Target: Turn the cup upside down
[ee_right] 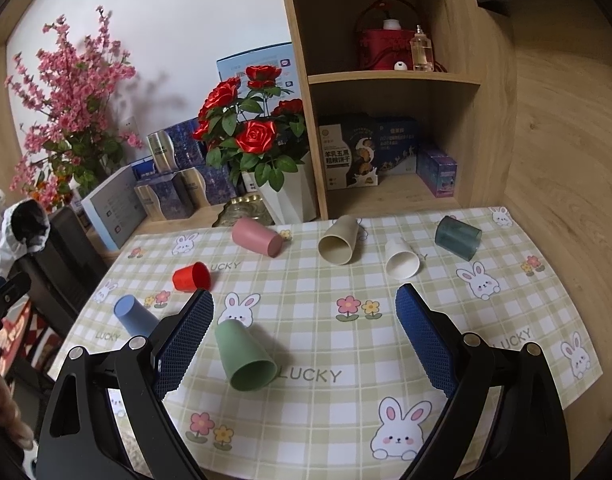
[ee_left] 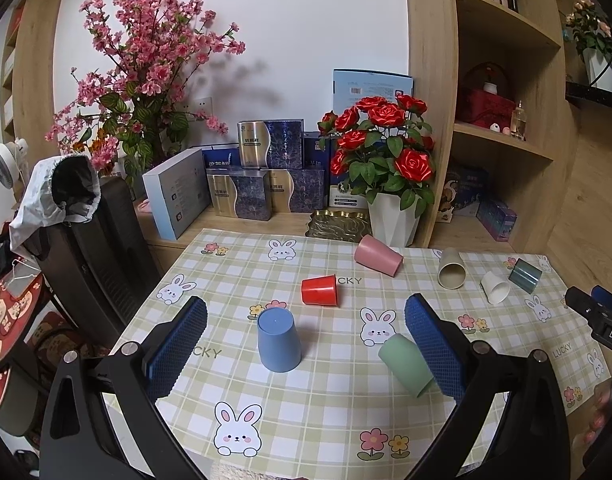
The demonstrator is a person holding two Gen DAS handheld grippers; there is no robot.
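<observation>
A table covered by a green-and-white checked cloth (ee_right: 386,344) printed with rabbits, flowers and the word LUCKY holds seven cups. The left gripper (ee_left: 306,344) hangs above the cloth's near left part with its blue-padded fingers (ee_left: 178,352) spread wide and nothing between them. The right gripper (ee_right: 306,340) hangs above the near middle of the cloth, likewise spread wide and holding nothing. A blue cup (ee_left: 278,340) already stands upside down, base up, near the left edge of the cloth, seen between the left gripper's fingers. A green cup (ee_right: 244,356) lies on its side just to the right of it, mouth toward the near edge, close beside the right gripper's left finger. A red cup (ee_left: 320,290) lies on its side farther back, near the middle left of the cloth. Along the far edge, from left to right, lie a pink cup (ee_right: 257,237), a beige cup (ee_right: 338,242), a white cup (ee_right: 401,260) and a dark teal cup (ee_right: 458,237), all on their sides and set apart from each other. Beyond the far edge stand a white pot of red roses (ee_right: 250,132), a tall spray of pink blossoms (ee_left: 146,60), stacked gift boxes (ee_left: 250,184) and a wooden shelf unit (ee_right: 390,76).
</observation>
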